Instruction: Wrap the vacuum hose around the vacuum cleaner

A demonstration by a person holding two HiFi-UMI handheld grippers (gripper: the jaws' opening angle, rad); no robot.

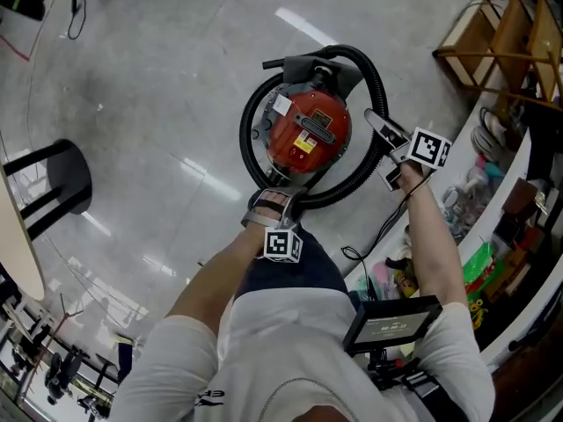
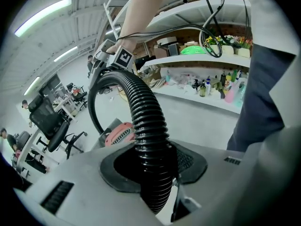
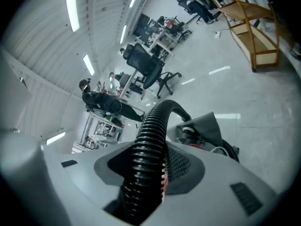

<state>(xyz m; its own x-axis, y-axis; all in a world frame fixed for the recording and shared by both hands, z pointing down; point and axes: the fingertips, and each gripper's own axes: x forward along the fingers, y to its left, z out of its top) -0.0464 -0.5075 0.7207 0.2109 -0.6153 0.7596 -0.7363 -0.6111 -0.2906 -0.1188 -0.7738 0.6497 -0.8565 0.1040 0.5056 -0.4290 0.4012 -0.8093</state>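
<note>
The right claw [image 3: 146, 171] grips the black ribbed hose [image 3: 153, 121].

Head cam: high up, looks steeply down at floor [image 1: 158, 104]; vacuum cleaner [image 1: 303, 130] mid-frame, not close. Left gripper [image 1: 274, 202] & right gripper [image 1: 376, 123] sit just below/right of it. Left gripper cam: v. close on hose [image 2: 148, 140], faces along it twd the right gripper & shelves [image 2: 197, 60]. Right gripper cam: frame rolled, close on hose, faces vacuum cleaner, prob. office desks far behind. All 3 share hose + vacuum cleaner.
</note>
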